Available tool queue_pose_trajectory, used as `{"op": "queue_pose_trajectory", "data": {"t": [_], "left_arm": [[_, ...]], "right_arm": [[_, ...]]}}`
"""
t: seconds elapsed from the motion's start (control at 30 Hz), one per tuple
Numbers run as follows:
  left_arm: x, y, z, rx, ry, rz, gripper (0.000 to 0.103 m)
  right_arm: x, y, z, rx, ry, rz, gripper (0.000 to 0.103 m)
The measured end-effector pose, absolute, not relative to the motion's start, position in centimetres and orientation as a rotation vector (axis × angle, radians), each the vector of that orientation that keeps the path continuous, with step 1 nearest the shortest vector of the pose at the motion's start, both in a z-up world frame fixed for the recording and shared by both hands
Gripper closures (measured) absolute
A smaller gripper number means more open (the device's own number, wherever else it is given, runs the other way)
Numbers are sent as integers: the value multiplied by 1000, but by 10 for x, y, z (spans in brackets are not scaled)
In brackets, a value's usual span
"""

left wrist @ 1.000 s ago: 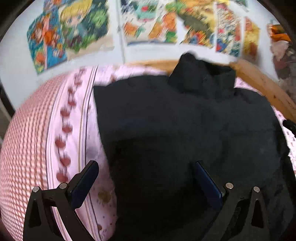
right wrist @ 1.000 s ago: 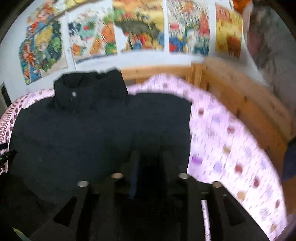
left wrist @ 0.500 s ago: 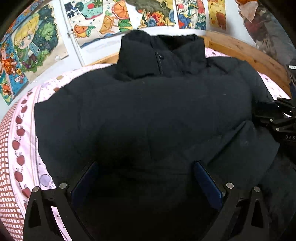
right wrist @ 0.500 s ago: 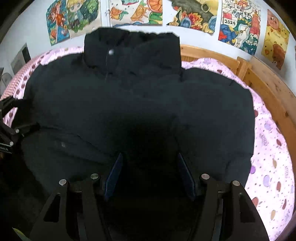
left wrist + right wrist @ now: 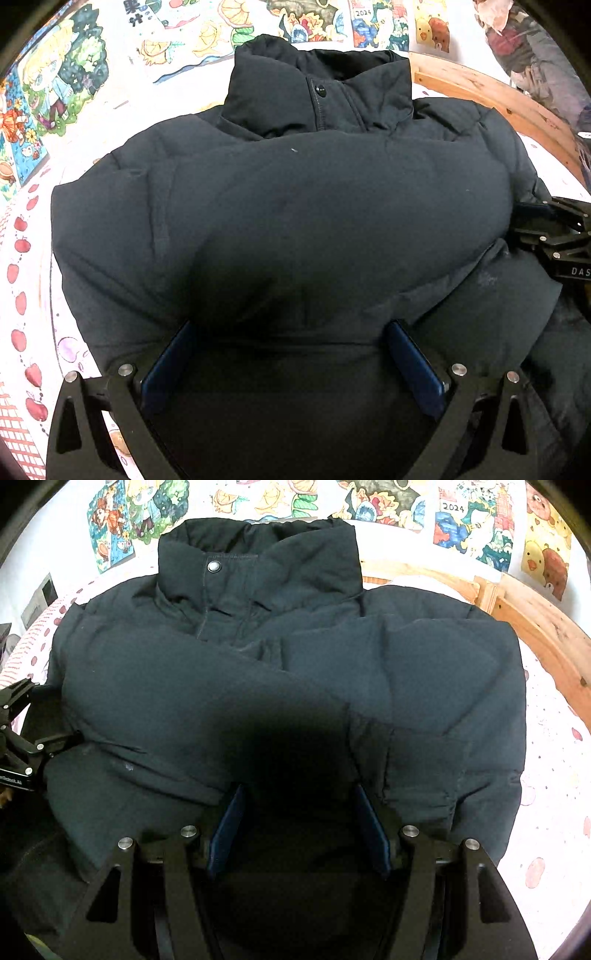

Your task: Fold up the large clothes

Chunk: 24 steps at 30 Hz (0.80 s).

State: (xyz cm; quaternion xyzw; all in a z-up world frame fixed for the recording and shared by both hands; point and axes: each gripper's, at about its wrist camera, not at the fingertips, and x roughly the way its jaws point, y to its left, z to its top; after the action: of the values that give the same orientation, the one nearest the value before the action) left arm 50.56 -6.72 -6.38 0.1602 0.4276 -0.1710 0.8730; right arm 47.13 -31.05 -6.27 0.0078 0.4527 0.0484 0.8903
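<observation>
A big black puffer jacket point(image 5: 332, 203) lies face up on the bed, its collar point(image 5: 258, 565) standing at the far end and a sleeve folded across the chest. My left gripper point(image 5: 291, 326) hangs over the near part of the jacket, jaws wide apart with puffy fabric bulging between them but not pinched. My right gripper point(image 5: 299, 790) is at the near hem, about half open, with dark fabric lying in the gap. Each gripper also shows at the edge of the other's view: the right gripper point(image 5: 546, 229) and the left gripper point(image 5: 48, 716).
A pink patterned sheet point(image 5: 29, 295) covers the bed and shows bare to the right of the jacket point(image 5: 554, 775). A wooden bed frame point(image 5: 535, 627) curves along the far right side. Colourful posters point(image 5: 461, 517) hang on the white wall behind the collar.
Both grippers have sunk closer to the jacket. The left one has shifted from the jacket's left edge to over its middle. The right jaws stand wider than a second ago.
</observation>
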Motion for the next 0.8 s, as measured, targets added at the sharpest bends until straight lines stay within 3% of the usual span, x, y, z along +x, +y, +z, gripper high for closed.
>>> {"op": "queue_pose_trajectory", "data": {"t": [0.23,0.3,0.33,0.6,0.8], "left_arm": [[511,-46,-29,179,906,-466,0],[519,-36,-8,130,866,-456,0],[524,-34,1,122,842,-443,0],[592,-78,67,219,632,-263,0],[629,-102,72,206,617,-161,0]], "right_arm": [[458,-335,-9,56,806,142,45],[462,-347,10,86,765,144,32],[471,-355,22,108,749,142,30],[589,-364,42,184,808,124,30],[645,-338,47,190,838,172,30]]}}
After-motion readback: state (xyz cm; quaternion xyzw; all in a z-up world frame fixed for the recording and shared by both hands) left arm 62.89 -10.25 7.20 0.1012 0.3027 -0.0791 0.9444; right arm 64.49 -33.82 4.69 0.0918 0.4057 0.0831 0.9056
